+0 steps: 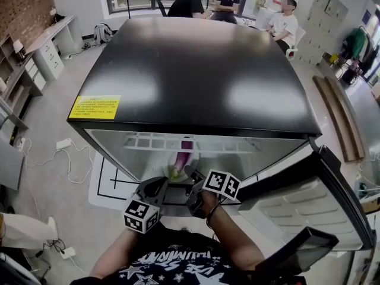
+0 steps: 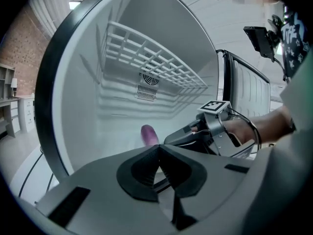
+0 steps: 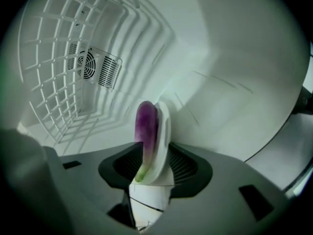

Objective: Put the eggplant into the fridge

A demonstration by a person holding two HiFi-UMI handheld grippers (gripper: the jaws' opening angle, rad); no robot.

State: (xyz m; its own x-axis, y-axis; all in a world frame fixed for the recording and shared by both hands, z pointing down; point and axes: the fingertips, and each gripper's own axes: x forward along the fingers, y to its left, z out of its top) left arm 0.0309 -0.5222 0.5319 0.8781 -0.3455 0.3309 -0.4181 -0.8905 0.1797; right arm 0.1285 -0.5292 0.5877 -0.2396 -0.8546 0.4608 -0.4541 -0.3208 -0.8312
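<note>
The purple eggplant with a green stem end stands upright between my right gripper's jaws, pressed against a white tray-like piece. That gripper is shut on it and reaches into the open fridge, below the white wire shelf. From the head view the eggplant shows just inside the opening, ahead of the right gripper. My left gripper is shut on nothing, just left of the right gripper, with the eggplant's tip beyond it.
The fridge door hangs open at the right. A fan vent sits on the fridge's back wall. Several people sit beyond the fridge. A white floor mat and cables lie at the left.
</note>
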